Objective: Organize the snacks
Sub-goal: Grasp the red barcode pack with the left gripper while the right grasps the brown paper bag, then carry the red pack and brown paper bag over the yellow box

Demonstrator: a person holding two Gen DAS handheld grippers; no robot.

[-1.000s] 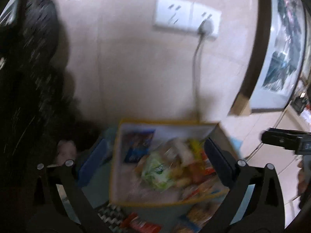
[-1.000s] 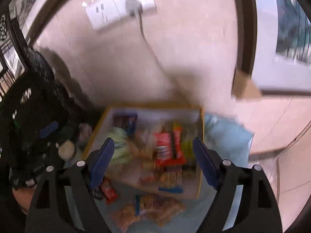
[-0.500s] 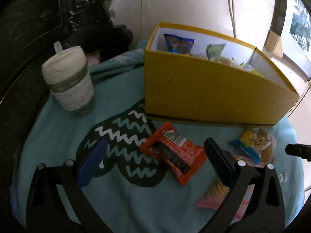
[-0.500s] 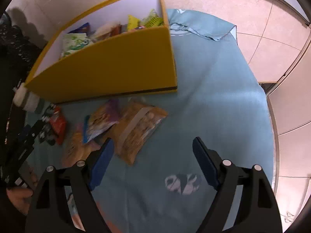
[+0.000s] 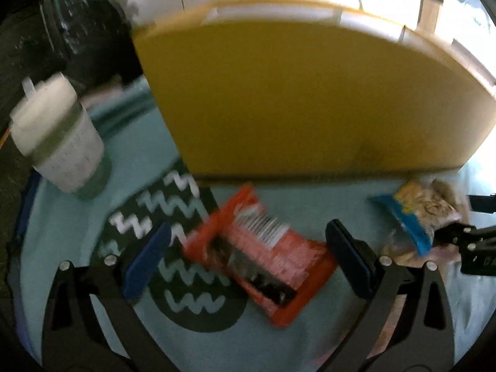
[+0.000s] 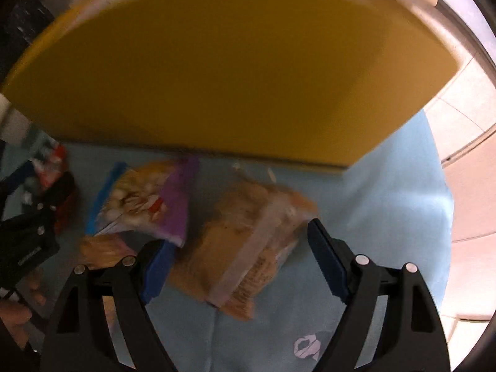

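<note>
1. Left wrist view, blurred: the left gripper [image 5: 248, 254] stood wide open over an orange snack packet [image 5: 263, 263] lying on a teal cloth [image 5: 77, 223], its pads not touching it. The yellow box [image 5: 294, 93] rose just behind, its contents hidden. A lidded cup [image 5: 59, 136] stood at left.
2. Right wrist view: the right gripper [image 6: 238, 260], spread wide, framed a tan snack bag [image 6: 245, 248]; whether the pads touched it was unclear. A purple-edged packet [image 6: 148, 204] lay beside it, its print unreadable.
</note>
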